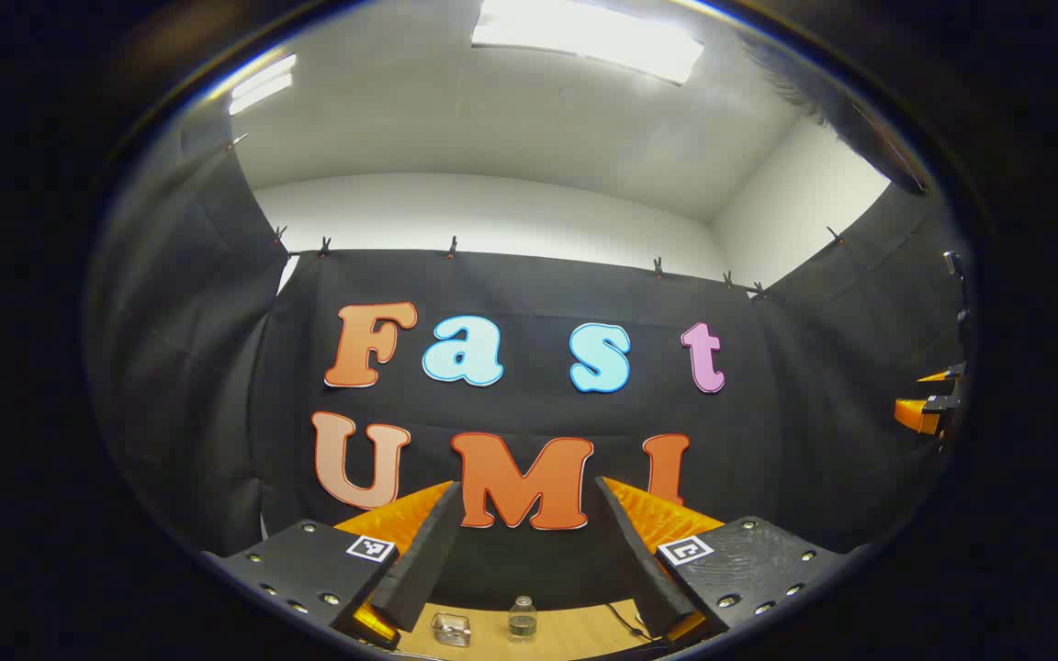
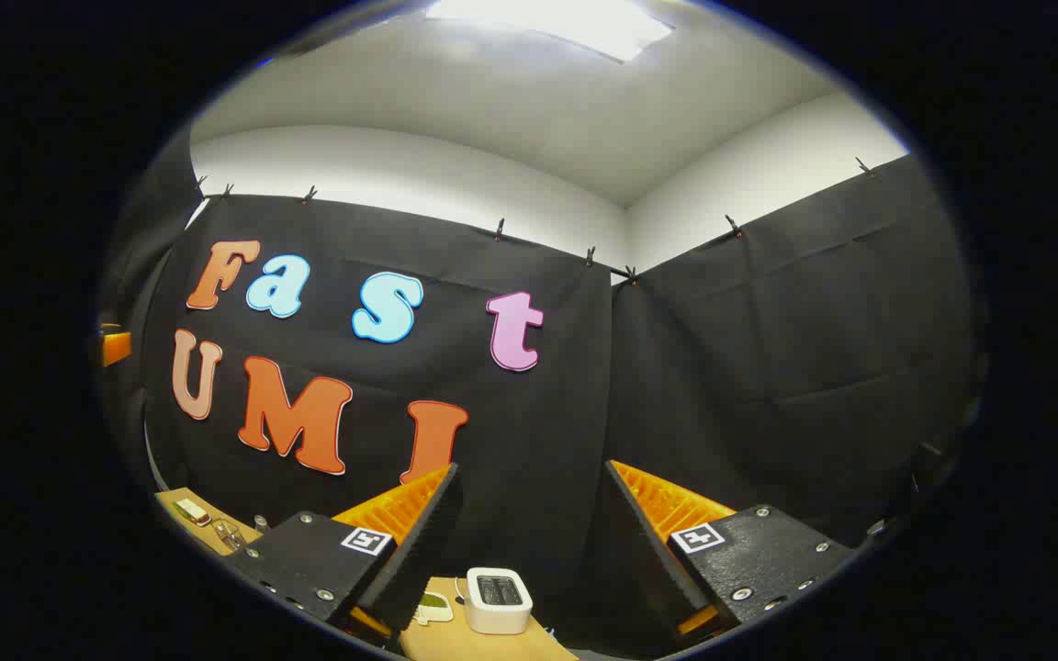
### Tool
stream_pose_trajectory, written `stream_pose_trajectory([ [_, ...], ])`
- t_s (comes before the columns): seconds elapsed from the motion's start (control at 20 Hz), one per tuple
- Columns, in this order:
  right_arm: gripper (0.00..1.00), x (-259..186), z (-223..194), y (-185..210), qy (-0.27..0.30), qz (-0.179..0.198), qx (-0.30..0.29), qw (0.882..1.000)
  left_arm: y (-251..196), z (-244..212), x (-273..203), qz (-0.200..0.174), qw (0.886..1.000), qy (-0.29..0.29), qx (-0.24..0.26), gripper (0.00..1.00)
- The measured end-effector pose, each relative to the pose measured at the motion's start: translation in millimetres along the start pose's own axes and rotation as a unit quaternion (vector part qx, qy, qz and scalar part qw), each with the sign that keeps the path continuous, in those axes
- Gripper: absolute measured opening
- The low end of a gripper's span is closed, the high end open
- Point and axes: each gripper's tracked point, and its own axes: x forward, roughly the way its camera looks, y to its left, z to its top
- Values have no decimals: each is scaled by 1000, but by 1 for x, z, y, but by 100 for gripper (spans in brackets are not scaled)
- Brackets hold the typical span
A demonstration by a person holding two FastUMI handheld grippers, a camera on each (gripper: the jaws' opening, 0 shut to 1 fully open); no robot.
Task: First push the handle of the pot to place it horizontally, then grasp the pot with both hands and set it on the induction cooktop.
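In the left gripper view my left gripper [image 1: 526,487] is open, tilted up toward the black cloth wall, with nothing between its fingers. Part of the other gripper [image 1: 928,404] shows at the far right edge of that view, held at about the same height. In the right gripper view my right gripper [image 2: 531,470] is also open, holds nothing and points up at the wall's corner. A bit of the left gripper [image 2: 114,347] shows at that view's far left edge.
A wooden table [image 1: 575,635] lies low under the left fingers, with a small glass jar [image 1: 521,617], a small clear box [image 1: 451,629] and a cable [image 1: 625,620] near the wall. A white toaster [image 2: 498,597] stands on the table [image 2: 442,638] below the right gripper.
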Motion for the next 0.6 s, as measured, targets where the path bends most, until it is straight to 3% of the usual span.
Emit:
stream_pose_trajectory([
  [0.6,94,-15,24,31,-10,-30,-5,999,84,-15,10,23,1000,5,-9,87],
])
